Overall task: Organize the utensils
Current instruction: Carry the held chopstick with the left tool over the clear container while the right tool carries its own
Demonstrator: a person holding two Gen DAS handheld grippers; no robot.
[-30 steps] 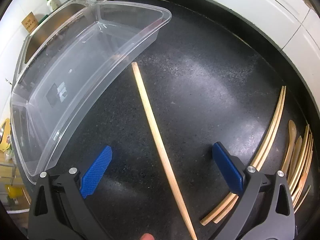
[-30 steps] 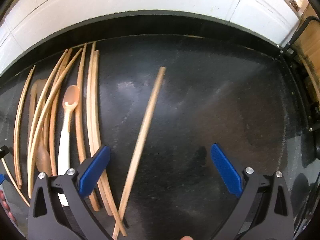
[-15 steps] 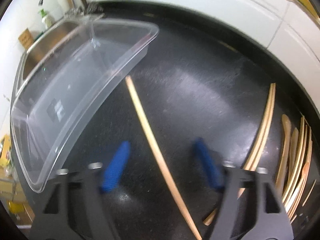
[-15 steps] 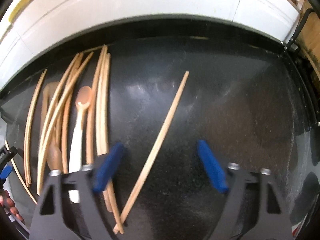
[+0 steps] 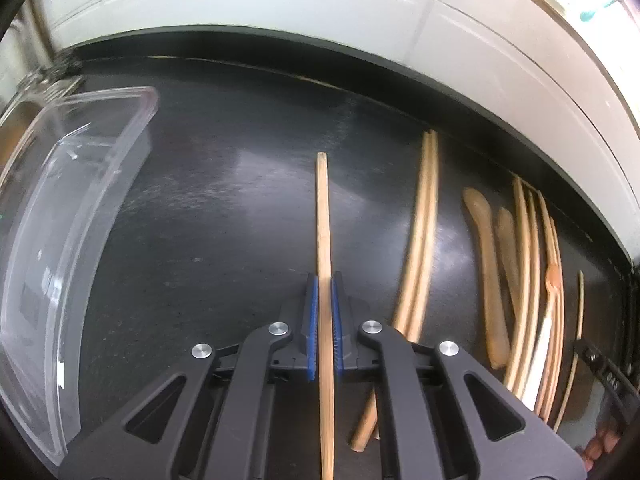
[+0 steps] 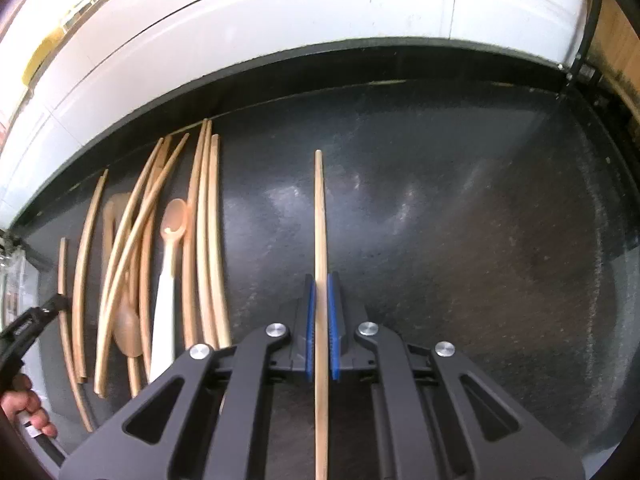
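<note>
My left gripper (image 5: 324,280) is shut on a wooden chopstick (image 5: 322,208) that points straight ahead over the black counter. My right gripper (image 6: 319,282) is shut on another wooden chopstick (image 6: 319,216), also pointing ahead. A clear plastic bin (image 5: 60,216) lies at the left in the left wrist view. A pile of wooden chopsticks and spoons (image 5: 516,264) lies on the counter to the right of my left gripper; it also shows in the right wrist view (image 6: 160,248), left of my right gripper, with a white-handled spoon (image 6: 170,264) in it.
The black counter (image 6: 460,240) ends at a white tiled wall (image 6: 280,24) behind. A sink (image 5: 16,116) sits behind the bin at far left. A hand on the other gripper (image 6: 20,400) shows at the lower left of the right wrist view.
Both grippers went from wide open to shut, each closing on a chopstick. Each chopstick lay slanted on the counter before and now runs straight between the pads.
</note>
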